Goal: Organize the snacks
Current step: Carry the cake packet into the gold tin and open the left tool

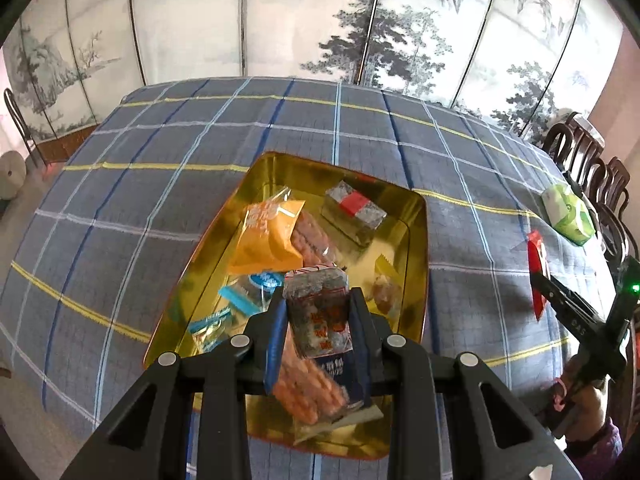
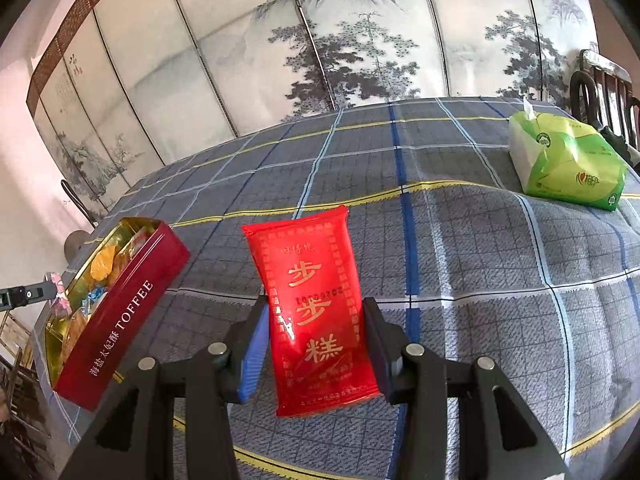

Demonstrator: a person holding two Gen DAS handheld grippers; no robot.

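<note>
Landmark = toffee tin [image 1: 420, 240], open, gold inside, red outer wall w/ "TOFFEE" lettering, sitting on plaid tablecloth [image 1: 160, 200]. Left gripper [image 1: 318, 304] is tilted down over the tin's near half, fingers pinched on a clear-wrapped snack pack [image 1: 320, 320] w/ red print, held just above the tin contents. Inside the tin: orange packet [image 1: 268, 236] toward the far-left part, silver pack w/ red band [image 1: 354, 210] at the far end, blue-trimmed clear wrappers [image 1: 248, 292] near-left, sausage-type sticks [image 1: 308, 396] under the held pack at the near end. Right gripper [image 2: 314, 312] is to the tin's right, well apart from it, angled low over the cloth, fingers closed on both sides of a red pouch [image 2: 316, 308] w/ gold characters; pouch stands upright between the fingers, lifted off the cloth as far as can be told. Green tissue pack [image 2: 568, 160] lies far right of the tin, near the table's far-right edge, by dark wooden chairs [image 1: 592, 168]. Painted folding screen [image 2: 320, 40] stands behind the table, beyond the tin.
</note>
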